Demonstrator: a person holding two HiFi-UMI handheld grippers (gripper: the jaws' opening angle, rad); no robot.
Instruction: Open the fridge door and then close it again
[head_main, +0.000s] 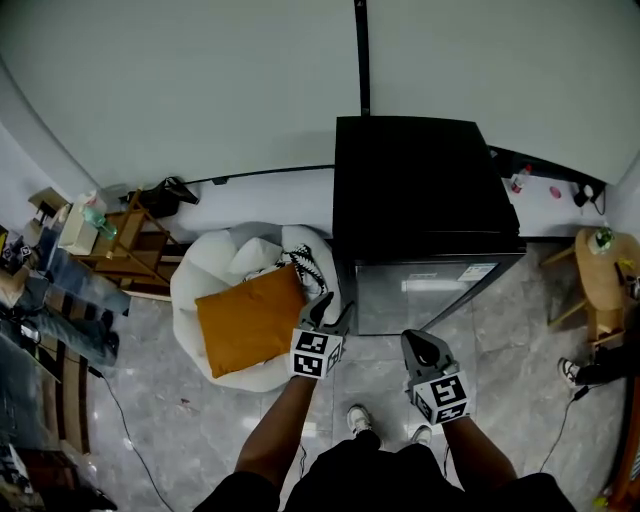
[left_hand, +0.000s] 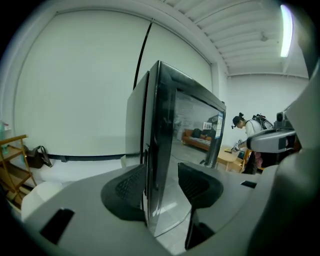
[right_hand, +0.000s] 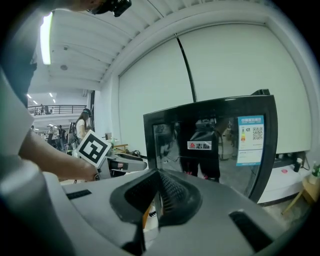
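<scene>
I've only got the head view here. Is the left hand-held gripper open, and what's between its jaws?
Observer: The left hand-held gripper is open. The edge of the fridge door shows in the gap, and the pads aren't pressing on it.
Operator: And the right one?
Observer: The right hand-held gripper is shut with nothing between its jaws, facing the door front.
Operator: Any marking there?
Observer: A red logo mid-door, left of the blue label.
</scene>
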